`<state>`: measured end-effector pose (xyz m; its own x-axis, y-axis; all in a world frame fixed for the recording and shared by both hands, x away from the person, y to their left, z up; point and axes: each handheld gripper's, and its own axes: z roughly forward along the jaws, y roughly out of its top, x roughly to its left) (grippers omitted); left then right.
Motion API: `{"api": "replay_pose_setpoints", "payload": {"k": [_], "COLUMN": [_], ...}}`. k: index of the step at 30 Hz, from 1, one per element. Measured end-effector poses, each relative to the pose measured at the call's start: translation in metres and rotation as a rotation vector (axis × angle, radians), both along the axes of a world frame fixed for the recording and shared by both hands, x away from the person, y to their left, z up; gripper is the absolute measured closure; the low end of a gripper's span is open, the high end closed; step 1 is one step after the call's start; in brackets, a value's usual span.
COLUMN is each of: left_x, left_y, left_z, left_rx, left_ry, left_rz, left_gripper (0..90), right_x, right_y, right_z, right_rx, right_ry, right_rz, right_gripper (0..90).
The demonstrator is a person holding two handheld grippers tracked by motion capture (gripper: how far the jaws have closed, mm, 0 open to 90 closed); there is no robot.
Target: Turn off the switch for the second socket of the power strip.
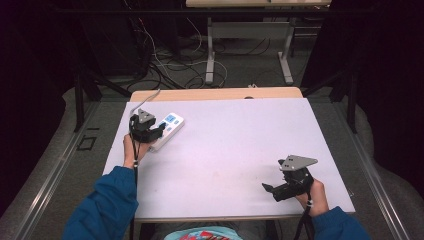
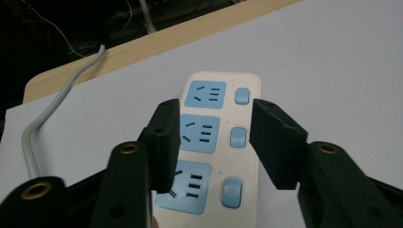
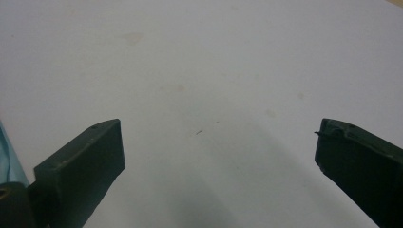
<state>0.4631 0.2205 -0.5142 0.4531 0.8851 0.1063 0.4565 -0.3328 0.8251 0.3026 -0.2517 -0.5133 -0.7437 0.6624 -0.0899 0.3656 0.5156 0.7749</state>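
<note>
Bimanual setup at a white table (image 1: 240, 145), mid-approach to a power strip. The power strip (image 1: 165, 131) — a white bar with three blue sockets and three blue rocker switches — lies flat near the table's far left corner, its grey cable (image 2: 52, 99) trailing off over the wooden edge. The left gripper (image 1: 159, 131) is over the strip's near end; in the left gripper view its jaws stand partly open and straddle the strip (image 2: 216, 142), one black pad above the socket column and the other beyond the switch column, at the level of the middle socket. Whether the pads already touch the casing cannot be told; nothing is clamped between them. The right gripper (image 1: 270, 189) sits well apart at the near right of the table, jaws spread wide over bare tabletop (image 3: 204, 85), holding nothing.

Step in hand, as judged: positioning the left gripper on the strip, either to grasp its body or to steady it. The next move calls for the jaws to drop level with the casing's long sides and close squarely across its width — off-centre contact could press a rocker switch or swivel the strip about its cable. The right gripper appears to be waiting
</note>
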Motion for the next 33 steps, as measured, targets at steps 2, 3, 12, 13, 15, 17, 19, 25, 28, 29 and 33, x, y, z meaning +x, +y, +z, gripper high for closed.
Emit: {"api": "replay_pose_setpoints", "payload": {"k": [2, 3, 12, 13, 15, 17, 19, 25, 28, 29, 33], "left_x": [0.001, 0.001, 0.006, 0.007, 0.008, 0.009, 0.011, 0.015, 0.018, 0.019, 0.022], "left_y": [0.000, 0.000, 0.001, -0.001, -0.001, -0.003, -0.003, -0.004, -0.007, -0.007, -0.010], "left_z": [0.000, -0.001, -0.006, -0.007, -0.007, -0.009, -0.010, -0.014, -0.017, -0.018, -0.020], "left_rx": [-0.006, -0.006, -0.026, -0.036, -0.042, -0.050, -0.049, -0.049, -0.039, -0.038, -0.015], "left_ry": [0.000, 0.000, -0.008, -0.012, -0.019, -0.016, -0.015, 0.007, 0.022, 0.026, 0.047], "left_rz": [-0.004, -0.004, -0.039, -0.038, -0.039, -0.036, -0.041, -0.053, -0.072, -0.075, -0.096], "left_gripper": [59.3, 61.5, 77.4, 79.4, 84.2, 87.3, 89.6, 89.8, 89.8, 89.9, 89.8], "right_x": [0.000, 0.000, 0.000, 0.000, 0.001, 0.000, 0.000, 0.000, 0.000, 0.000, 0.000], "right_y": [0.000, 0.000, 0.000, 0.000, 0.000, 0.000, 0.000, 0.000, 0.000, 0.000, 0.000], "right_z": [0.000, 0.000, 0.000, 0.000, 0.000, 0.000, 0.000, 0.000, 0.000, 0.000, 0.000], "right_rx": [0.000, 0.000, -0.004, -0.002, -0.004, 0.000, 0.001, -0.001, -0.005, -0.005, -0.006], "right_ry": [0.001, 0.001, -0.001, -0.001, -0.004, 0.002, 0.004, 0.002, 0.003, 0.003, 0.009], "right_rz": [0.000, 0.001, 0.006, 0.001, 0.006, -0.001, -0.002, 0.001, 0.002, 0.004, -0.001], "right_gripper": [2.1, 2.1, 2.3, 2.4, 2.4, 2.4, 2.4, 2.5, 2.5, 2.5, 2.5]}}
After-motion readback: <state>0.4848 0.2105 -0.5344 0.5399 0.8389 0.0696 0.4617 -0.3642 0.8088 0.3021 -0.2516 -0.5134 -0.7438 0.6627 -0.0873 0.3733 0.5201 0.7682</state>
